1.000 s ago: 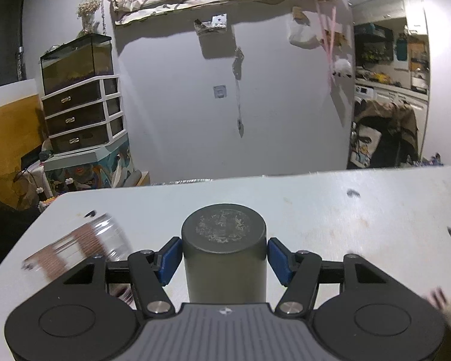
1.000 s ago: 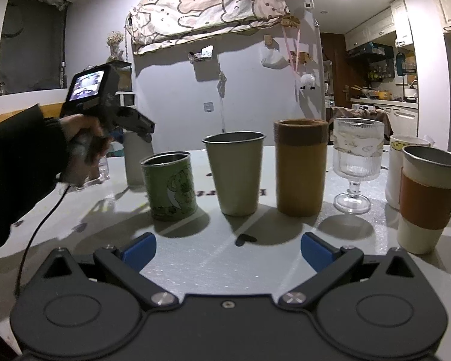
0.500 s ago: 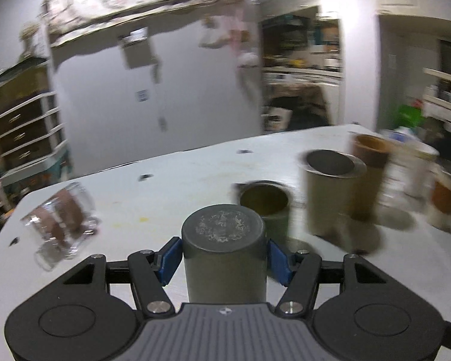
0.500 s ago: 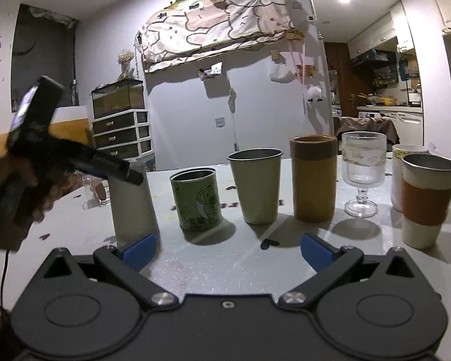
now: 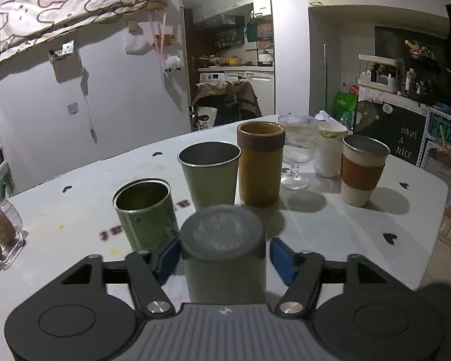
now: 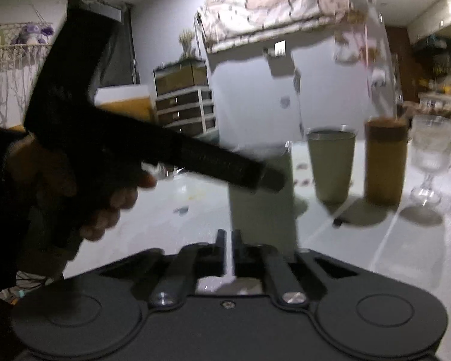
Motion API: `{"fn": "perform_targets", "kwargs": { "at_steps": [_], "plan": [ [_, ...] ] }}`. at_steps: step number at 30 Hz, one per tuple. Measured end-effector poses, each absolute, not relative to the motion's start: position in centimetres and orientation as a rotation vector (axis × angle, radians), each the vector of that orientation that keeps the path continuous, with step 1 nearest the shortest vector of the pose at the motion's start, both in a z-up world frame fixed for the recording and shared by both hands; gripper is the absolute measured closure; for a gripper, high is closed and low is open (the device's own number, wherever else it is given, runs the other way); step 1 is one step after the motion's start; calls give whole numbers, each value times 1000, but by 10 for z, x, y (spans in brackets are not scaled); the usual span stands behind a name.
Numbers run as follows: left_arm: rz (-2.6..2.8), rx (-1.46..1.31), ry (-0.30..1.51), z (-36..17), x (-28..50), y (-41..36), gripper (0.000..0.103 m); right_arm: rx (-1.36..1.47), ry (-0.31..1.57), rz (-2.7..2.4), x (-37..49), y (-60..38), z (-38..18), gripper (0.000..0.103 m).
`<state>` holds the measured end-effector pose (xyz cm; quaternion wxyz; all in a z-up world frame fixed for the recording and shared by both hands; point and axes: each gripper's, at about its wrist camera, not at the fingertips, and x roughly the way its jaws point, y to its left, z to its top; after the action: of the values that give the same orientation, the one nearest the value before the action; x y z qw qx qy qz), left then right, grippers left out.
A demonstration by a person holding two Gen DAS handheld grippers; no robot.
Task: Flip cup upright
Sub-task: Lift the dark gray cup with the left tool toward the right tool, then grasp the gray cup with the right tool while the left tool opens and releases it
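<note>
A grey-green cup [image 5: 224, 258] stands upside down, flat base up, between the blue pads [image 5: 281, 258] of my left gripper [image 5: 224, 260]. The jaws look closed on its sides. The right wrist view is blurred; there the same cup [image 6: 261, 201] stands on the white table [image 6: 375, 255], with the hand-held left gripper [image 6: 165, 150] reaching onto it from the left. My right gripper [image 6: 228, 249] has its fingers drawn together, empty, just in front of the cup.
A row of upright cups stands behind: a green can [image 5: 145, 210], a steel tumbler [image 5: 209, 174], a brown cup [image 5: 260, 162], a stemmed glass [image 5: 297, 150], a white cup [image 5: 329, 147] and a sleeved cup [image 5: 362, 168]. A glass mug [image 5: 0, 234] lies at the left.
My left gripper has swung right with the inverted cup, bringing the cup row into view. My right gripper has shut and moved left towards that cup.
</note>
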<state>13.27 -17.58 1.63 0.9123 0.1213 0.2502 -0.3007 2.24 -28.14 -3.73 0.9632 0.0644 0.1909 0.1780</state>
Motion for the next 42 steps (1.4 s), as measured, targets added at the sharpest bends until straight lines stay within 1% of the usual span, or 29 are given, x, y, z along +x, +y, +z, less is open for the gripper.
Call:
{"fn": "perform_targets", "kwargs": {
  "at_steps": [1, 2, 6, 7, 8, 9, 17, 23, 25, 27, 29, 31, 32, 33, 36, 37, 38, 42],
  "plan": [
    [-618, 249, 514, 17, 136, -179, 28, 144, 400, 370, 26, -281, -40, 100],
    [-615, 242, 515, 16, 136, -180, 28, 160, 413, 379, 30, -280, -42, 100],
    [-608, 150, 534, 20, 148, -179, 28, 207, 453, 405, 44, -277, -50, 100],
    [-614, 130, 545, 19, 150, -178, 30, 215, 460, 405, 48, -277, -51, 100],
    [-614, 119, 550, 19, 150, -178, 39, 224, 469, 405, 53, -277, -53, 100],
    [-611, 115, 552, 18, 149, -177, 40, 232, 473, 404, 55, -277, -55, 100],
    [-642, 70, 530, 22, 117, -141, 41, 292, 487, 362, 61, -286, -61, 102],
    [-639, 23, 578, 1, 97, -113, 41, 299, 480, 328, 60, -292, -62, 101],
    [-624, 1, 595, -7, 96, -106, 42, 296, 484, 320, 59, -292, -63, 100],
    [-608, -23, 620, -16, 97, -100, 42, 293, 493, 301, 59, -295, -64, 95],
    [-594, -40, 656, -26, 101, -97, 42, 288, 503, 257, 58, -299, -65, 93],
    [-597, -54, 641, -30, 100, -93, 42, 289, 509, 204, 54, -305, -61, 88],
    [-595, -56, 640, -30, 99, -92, 42, 306, 510, 189, 54, -310, -58, 76],
    [-595, -57, 639, -30, 98, -92, 42, 346, 513, 182, 55, -316, -55, 60],
    [-597, -51, 626, -32, 95, -93, 42, 512, 518, 225, 59, -335, -47, 38],
    [-599, -48, 622, -33, 93, -93, 42, 563, 527, 243, 63, -339, -45, 34],
    [-601, -48, 619, -33, 92, -93, 42, 614, 543, 262, 69, -342, -43, 28],
    [-608, -47, 614, -34, 90, -94, 42, 762, 652, 318, 101, -341, -41, 26]
  ]
}}
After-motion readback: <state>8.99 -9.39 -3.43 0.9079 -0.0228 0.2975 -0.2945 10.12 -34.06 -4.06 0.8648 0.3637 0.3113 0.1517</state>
